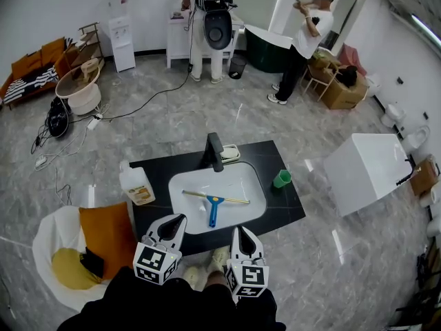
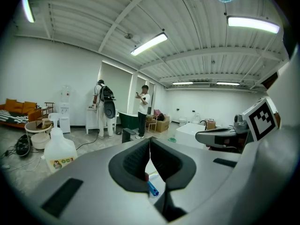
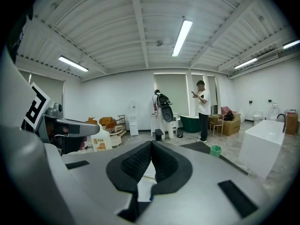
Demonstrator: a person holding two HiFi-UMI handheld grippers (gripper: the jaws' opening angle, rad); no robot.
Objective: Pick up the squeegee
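Observation:
The squeegee point(image 1: 213, 205), with a blue handle and a yellow blade bar, lies flat in the white sink basin point(image 1: 180, 188). Both grippers hover side by side at the counter's near edge, pointing toward the sink and short of the squeegee. My left gripper point(image 1: 180, 219) is shut, its pads meeting with nothing between them point(image 2: 150, 139). The squeegee's blue handle point(image 2: 152, 188) shows through the gap below its jaws. My right gripper point(image 1: 239, 230) is shut and empty too point(image 3: 151, 143). Neither gripper touches the squeegee.
The sink sits in a black counter point(image 1: 286, 205) with a black faucet point(image 1: 214, 151) behind it. A white detergent bottle point(image 1: 136, 185) stands at the left and a green cup point(image 1: 282, 178) at the right. A white chair with an orange cushion point(image 1: 103, 229) is left; two people stand far back.

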